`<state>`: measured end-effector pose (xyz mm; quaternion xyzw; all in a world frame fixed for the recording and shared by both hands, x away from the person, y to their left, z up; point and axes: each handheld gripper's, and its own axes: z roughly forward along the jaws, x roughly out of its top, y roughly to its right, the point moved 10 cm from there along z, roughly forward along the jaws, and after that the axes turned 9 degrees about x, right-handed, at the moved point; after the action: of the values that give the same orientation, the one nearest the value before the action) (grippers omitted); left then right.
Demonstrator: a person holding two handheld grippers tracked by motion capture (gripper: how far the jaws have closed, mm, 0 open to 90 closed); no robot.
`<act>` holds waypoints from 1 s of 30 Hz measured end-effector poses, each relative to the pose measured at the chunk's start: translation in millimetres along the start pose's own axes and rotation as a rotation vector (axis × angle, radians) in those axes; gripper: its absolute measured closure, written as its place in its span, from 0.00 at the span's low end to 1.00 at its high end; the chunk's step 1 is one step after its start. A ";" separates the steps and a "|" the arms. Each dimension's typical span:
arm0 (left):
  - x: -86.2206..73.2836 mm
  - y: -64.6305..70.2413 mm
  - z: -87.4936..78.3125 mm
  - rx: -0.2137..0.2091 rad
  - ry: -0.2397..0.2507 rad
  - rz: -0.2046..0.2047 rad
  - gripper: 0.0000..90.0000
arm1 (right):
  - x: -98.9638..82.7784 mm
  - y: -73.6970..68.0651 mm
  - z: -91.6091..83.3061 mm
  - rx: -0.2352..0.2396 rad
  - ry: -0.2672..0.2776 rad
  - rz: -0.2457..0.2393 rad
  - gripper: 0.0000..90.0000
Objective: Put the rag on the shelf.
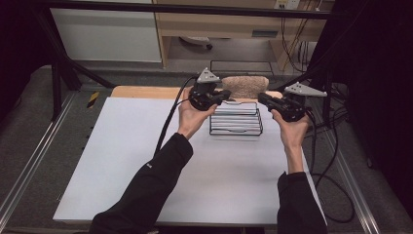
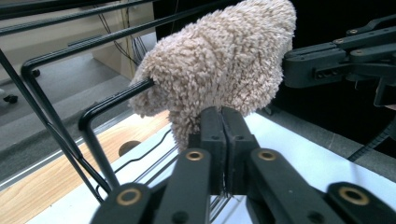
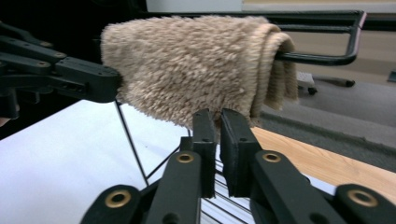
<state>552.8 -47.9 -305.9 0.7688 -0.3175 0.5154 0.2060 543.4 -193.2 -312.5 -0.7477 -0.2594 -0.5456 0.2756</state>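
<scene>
Person is standing at the near edge of the table [image 1: 146,161], black sleeves coming in from six o'clock, one gripper in each hand.

Beige fleecy towel [image 1: 245,86] is hanging folded over the top bar of a black wire rack [image 1: 236,124], which is sitting on the white tabletop toward twelve o'clock, just right of centre. A strip of bare wood is showing along the table's far edge behind it.

Left gripper [image 1: 225,95] is sitting at the towel's nine o'clock end. In the left gripper view its jaws are standing pressed together with no gap, their tips against the towel's [image 2: 219,70] lower hem; whether a fold of cloth is pinched between them I cannot tell. The rack's rounded bar end [image 2: 100,109] is poking out of the towel at about nine o'clock in that view.

Right gripper [image 1: 263,97] is sitting at the towel's three o'clock end. In the right gripper view its jaws are standing nearly closed, a thin slit between them, tips just below the towel's [image 3: 187,65] bottom edge; nothing is visibly caught in the slit. The towel's folded layers are showing at two o'clock there, wrapped around the rack bar [image 3: 317,58].

Each gripper is appearing in the other's view, level with the towel's far end.
</scene>
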 end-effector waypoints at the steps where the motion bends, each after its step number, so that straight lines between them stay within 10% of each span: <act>1: 0.0 -0.4 -1.7 -0.001 0.002 -0.002 0.93 | 0.2 -1.7 -1.8 0.001 0.003 -0.004 0.89; 15: -23.5 -10.8 -34.8 0.026 -0.051 0.018 0.51 | -1.9 -19.8 -20.7 0.032 -0.005 0.005 0.43; 30: -111.5 -38.8 -80.6 0.060 -0.134 -0.014 0.19 | -49.4 -28.8 -27.7 0.051 -0.065 0.053 0.08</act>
<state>496.9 62.5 -377.5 0.8097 -0.3097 0.4705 0.1645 491.5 -196.2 -349.1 -0.7644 -0.2623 -0.5067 0.3004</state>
